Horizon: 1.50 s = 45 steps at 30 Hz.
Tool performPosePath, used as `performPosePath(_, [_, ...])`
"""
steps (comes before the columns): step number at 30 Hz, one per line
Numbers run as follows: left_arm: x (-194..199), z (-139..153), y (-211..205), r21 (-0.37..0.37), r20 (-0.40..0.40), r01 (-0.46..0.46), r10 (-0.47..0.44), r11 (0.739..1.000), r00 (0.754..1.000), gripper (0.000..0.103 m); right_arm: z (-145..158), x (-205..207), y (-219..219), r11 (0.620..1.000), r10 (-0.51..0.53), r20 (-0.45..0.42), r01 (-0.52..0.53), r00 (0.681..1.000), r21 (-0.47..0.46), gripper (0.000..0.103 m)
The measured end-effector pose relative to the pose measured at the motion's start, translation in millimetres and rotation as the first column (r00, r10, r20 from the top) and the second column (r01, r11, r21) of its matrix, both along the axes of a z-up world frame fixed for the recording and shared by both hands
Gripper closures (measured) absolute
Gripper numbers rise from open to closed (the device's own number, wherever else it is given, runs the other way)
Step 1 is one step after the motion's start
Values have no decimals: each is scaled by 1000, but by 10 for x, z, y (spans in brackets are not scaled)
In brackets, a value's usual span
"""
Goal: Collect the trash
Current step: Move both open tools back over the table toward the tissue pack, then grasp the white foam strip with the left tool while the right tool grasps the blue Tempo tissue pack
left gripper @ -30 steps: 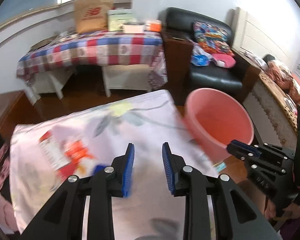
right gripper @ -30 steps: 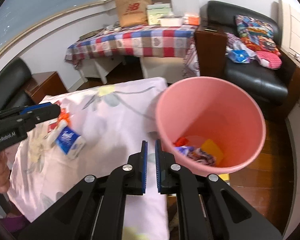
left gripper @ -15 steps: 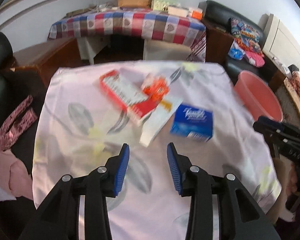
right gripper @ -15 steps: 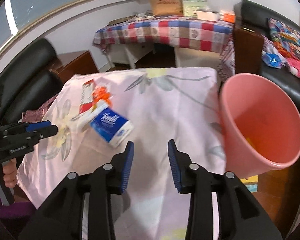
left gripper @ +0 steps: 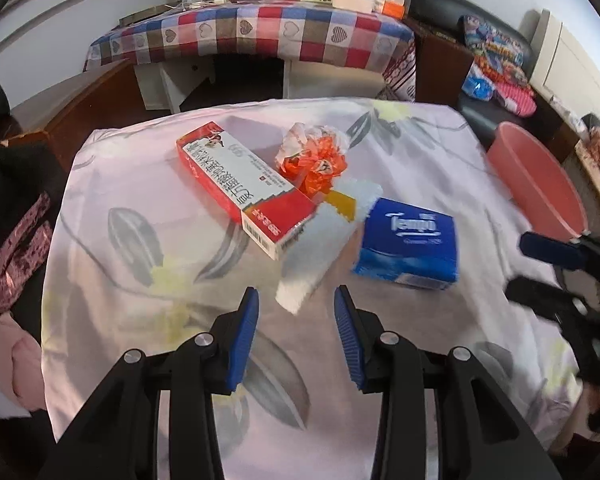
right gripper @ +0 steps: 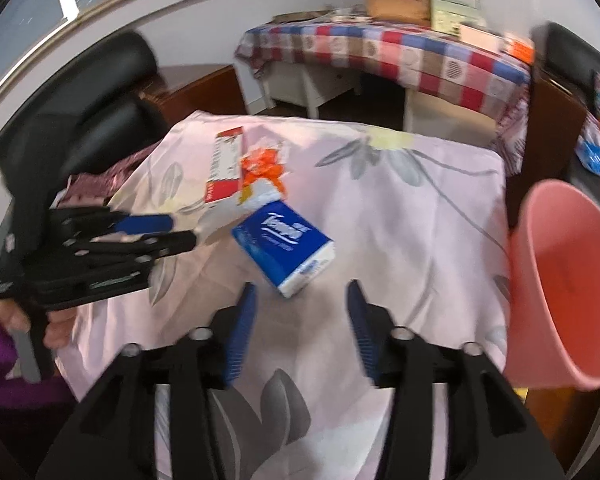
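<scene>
On the floral-clothed table lie a red and white carton, a crumpled orange and white wrapper, a flat white wrapper and a blue Tempo tissue pack. My left gripper is open and empty, just short of the white wrapper. My right gripper is open and empty, just short of the blue tissue pack. The pink bucket stands off the table's right edge; it also shows in the left wrist view.
A checked-cloth table with a paper bag and boxes stands behind. Black armchairs sit at the left and the far right. A pink and maroon cloth hangs off the table's left side.
Both grippers swung left from the bucket to face the trash on the table. The right gripper went from shut to open; the left opened wider and came closer to the white wrapper.
</scene>
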<state>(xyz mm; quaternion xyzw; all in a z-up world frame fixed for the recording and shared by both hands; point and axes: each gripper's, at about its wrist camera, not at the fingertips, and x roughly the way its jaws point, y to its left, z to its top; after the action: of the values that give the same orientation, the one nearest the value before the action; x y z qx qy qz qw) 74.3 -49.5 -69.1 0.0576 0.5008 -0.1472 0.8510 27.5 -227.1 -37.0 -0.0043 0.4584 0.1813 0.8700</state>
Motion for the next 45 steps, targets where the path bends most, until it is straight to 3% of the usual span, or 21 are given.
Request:
performPosePath(12, [181, -212, -70, 4, -24, 31, -31, 1000, 999, 65, -180, 466, 347, 975, 198, -68, -203, 978, -92, 44])
performPosePath(15, [180, -215, -68, -10, -16, 42, -42, 999, 999, 78, -217, 578, 375, 968, 218, -71, -225, 973, -110, 44])
performPosePath(22, [149, -206, -55, -14, -14, 36, -36, 999, 999, 80, -305, 714, 420, 956, 265, -96, -274, 959, -102, 44])
performPosePath(31, [61, -169, -23, 4, -18, -6, 6, 1000, 1000, 80, -354, 752, 410, 962, 264, -107, -270, 958, -41, 44])
performPosePath(37, [-7, -81, -4, 18, 5, -30, 30, 999, 1000, 80, -336, 632, 488, 953, 290, -84, -295, 953, -66, 44])
performPosePath(45, [-95, -28, 17, 18, 10, -48, 48, 999, 999, 80, -331, 504, 492, 970, 224, -49, -227, 973, -81, 50])
